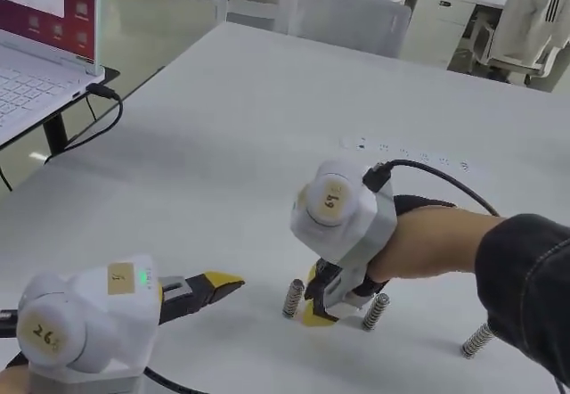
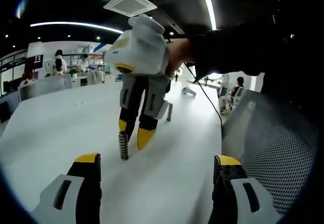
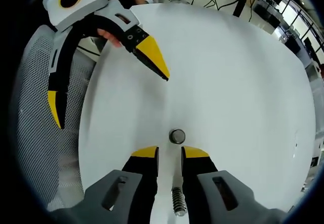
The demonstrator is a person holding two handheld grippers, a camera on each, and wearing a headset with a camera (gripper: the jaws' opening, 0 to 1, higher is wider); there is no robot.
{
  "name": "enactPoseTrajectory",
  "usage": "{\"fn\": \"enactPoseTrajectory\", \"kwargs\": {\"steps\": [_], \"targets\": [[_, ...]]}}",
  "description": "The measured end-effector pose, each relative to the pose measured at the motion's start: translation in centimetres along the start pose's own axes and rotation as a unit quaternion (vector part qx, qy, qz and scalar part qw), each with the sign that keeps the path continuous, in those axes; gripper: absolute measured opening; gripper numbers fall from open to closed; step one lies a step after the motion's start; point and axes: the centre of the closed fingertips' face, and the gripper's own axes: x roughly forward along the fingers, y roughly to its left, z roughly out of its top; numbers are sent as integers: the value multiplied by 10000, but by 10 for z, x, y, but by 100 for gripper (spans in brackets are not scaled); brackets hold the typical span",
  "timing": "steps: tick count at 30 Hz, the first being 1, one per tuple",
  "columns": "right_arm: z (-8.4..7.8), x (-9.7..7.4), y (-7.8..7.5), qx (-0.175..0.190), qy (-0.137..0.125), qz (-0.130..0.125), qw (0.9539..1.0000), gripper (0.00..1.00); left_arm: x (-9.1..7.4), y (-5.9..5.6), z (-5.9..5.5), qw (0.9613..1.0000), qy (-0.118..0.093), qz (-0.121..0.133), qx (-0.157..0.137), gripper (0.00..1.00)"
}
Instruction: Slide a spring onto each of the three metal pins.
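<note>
Table (image 1: pixel 267 118): smooth matt white. Springs (image 1: pixel 293 298) on table: dull grey coiled metal. Right gripper (image 1: pixel 318 311) shell: glossy white plastic.

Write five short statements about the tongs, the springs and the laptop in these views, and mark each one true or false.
1. Three springs stand apart on the table. True.
2. The left tongs are spread wide. True.
3. The left tongs hold a spring. False: nothing sits between them.
4. The right tongs point up, away from the table. False: they point down at it, close to the springs.
5. The laptop stands open. True.
</note>
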Motion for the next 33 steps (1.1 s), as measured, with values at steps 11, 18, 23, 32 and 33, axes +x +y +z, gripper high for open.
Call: {"fn": "enactPoseTrajectory", "kwargs": {"steps": [11, 18, 23, 32, 33], "targets": [[-7, -12, 11, 184, -243, -153, 9994, 16, 3, 0, 1, 10000, 49, -46, 47, 90], [-8, -21, 21, 313, -501, -279, 9979, 17, 3, 1, 2, 9999, 50, -50, 71, 90], [-12, -25, 28, 441, -653, -362, 9962, 17, 3, 1, 3, 9999, 48, -46, 81, 91], [-21, -32, 42, 683, -900, -474, 9925, 17, 6, 1, 7, 9999, 56, -50, 116, 92], [-23, -33, 44, 724, -939, -493, 9917, 17, 7, 0, 7, 9999, 58, -58, 123, 92]]}}
